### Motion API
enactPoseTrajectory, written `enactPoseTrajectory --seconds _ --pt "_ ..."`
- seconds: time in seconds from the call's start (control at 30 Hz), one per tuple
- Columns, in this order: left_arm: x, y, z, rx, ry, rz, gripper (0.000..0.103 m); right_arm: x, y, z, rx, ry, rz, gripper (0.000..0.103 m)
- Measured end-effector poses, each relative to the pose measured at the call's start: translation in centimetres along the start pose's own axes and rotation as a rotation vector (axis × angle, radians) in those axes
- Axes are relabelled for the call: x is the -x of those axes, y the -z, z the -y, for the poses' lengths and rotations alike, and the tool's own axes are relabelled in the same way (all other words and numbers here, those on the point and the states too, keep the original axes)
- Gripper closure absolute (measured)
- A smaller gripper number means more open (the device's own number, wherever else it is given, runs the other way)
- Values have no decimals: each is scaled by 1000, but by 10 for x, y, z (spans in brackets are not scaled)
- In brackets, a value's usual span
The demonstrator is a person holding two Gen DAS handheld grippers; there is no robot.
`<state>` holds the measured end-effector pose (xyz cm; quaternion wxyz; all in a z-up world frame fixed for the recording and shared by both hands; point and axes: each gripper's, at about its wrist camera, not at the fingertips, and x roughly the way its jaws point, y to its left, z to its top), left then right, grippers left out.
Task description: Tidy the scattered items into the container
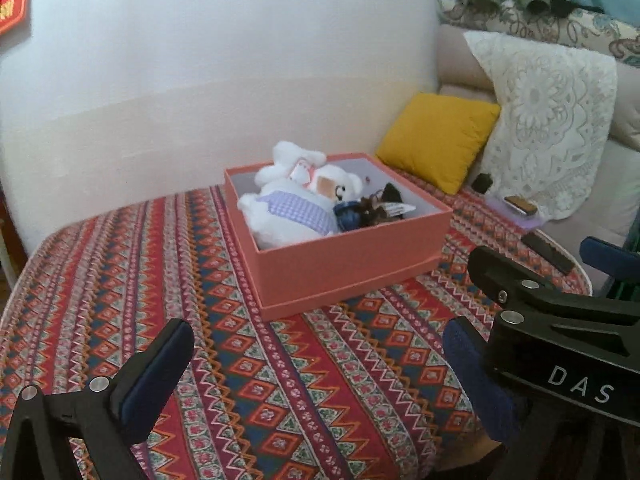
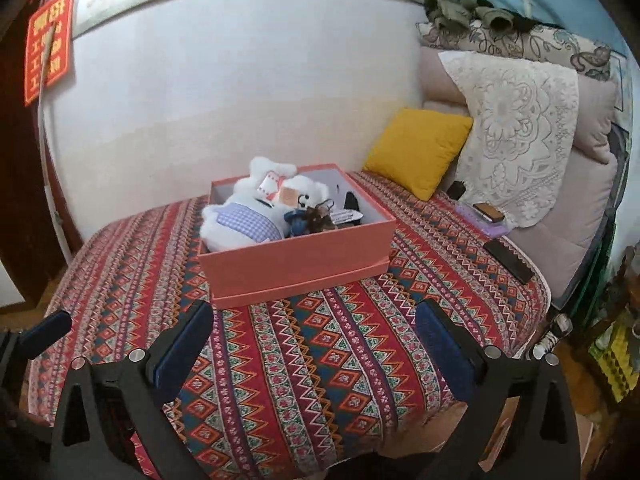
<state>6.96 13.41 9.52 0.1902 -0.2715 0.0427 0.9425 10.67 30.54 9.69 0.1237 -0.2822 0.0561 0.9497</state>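
A salmon-pink box (image 1: 352, 256) (image 2: 296, 264) stands on its lid on the patterned bedspread. Inside lie a white plush bear (image 1: 296, 204) (image 2: 256, 216) in a checked outfit, a small dark toy (image 1: 372, 212) (image 2: 316, 218) and other small dark items. My left gripper (image 1: 320, 360) is open and empty, low over the cloth in front of the box. My right gripper (image 2: 316, 340) is open and empty, also in front of the box; its black body shows at right in the left wrist view (image 1: 552, 320).
A yellow cushion (image 1: 438, 140) (image 2: 420, 150) and a lace-covered pillow (image 1: 548, 120) (image 2: 516, 128) lean at the bed's right end. A phone-like item (image 2: 490, 213) and a dark remote (image 2: 509, 260) lie near them. The white wall stands behind the box.
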Motion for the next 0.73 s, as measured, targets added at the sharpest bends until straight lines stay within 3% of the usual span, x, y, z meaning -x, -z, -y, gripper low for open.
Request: enactPoseTrajectory --seconds 0.27,0.43,0.57,0.73 --pt "16 -1 -6 -10 -72 34 0 30 -7 -6 12 -5 40 0" --pt "25 1 1 -67 -170 93 0 38 -9 -8 16 -9 55 0" --pt "28 3 3 -57 -118 108 0 38 -10 -8 12 -12 49 0" --pt "28 3 9 -65 -117 115 0 39 -10 -6 12 -2 51 0"
